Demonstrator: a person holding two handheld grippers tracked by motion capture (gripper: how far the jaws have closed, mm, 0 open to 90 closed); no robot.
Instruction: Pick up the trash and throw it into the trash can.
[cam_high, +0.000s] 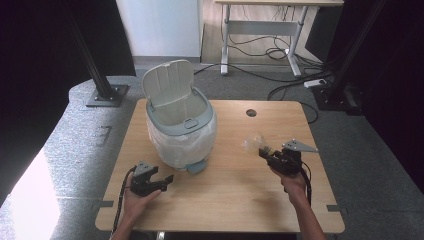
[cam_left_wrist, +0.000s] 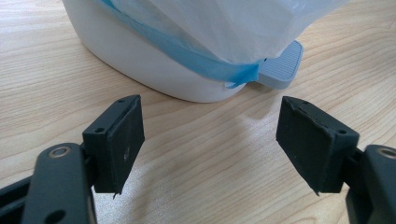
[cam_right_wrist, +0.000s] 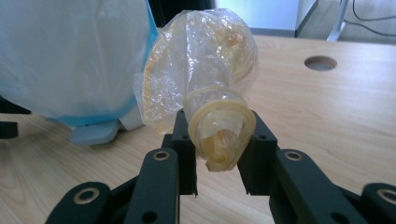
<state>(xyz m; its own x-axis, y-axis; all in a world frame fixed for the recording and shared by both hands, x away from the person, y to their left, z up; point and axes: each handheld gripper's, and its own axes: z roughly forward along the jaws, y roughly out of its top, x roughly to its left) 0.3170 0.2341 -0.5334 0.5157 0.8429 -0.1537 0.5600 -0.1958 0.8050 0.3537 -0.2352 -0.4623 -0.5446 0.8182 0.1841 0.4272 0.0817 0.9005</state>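
Note:
A small white pedal bin (cam_high: 181, 131) stands on the wooden table (cam_high: 235, 200) with its lid up and a white liner bag over its rim. My right gripper (cam_high: 263, 151) is shut on a crumpled clear glove (cam_high: 253, 142), held above the table to the right of the bin. In the right gripper view the glove's rolled cuff (cam_right_wrist: 220, 126) is pinched between the pads, and its bulk bulges beyond them. My left gripper (cam_high: 168, 181) rests low near the bin's front, open and empty. Ahead of its jaws are the bin's base (cam_left_wrist: 154, 65) and blue pedal (cam_left_wrist: 280, 65).
A round cable hole (cam_high: 251, 112) sits in the table's far right part. Black stand posts (cam_high: 97, 75) rise at the far left and right on the grey floor. A white desk frame (cam_high: 260, 30) with cables stands behind.

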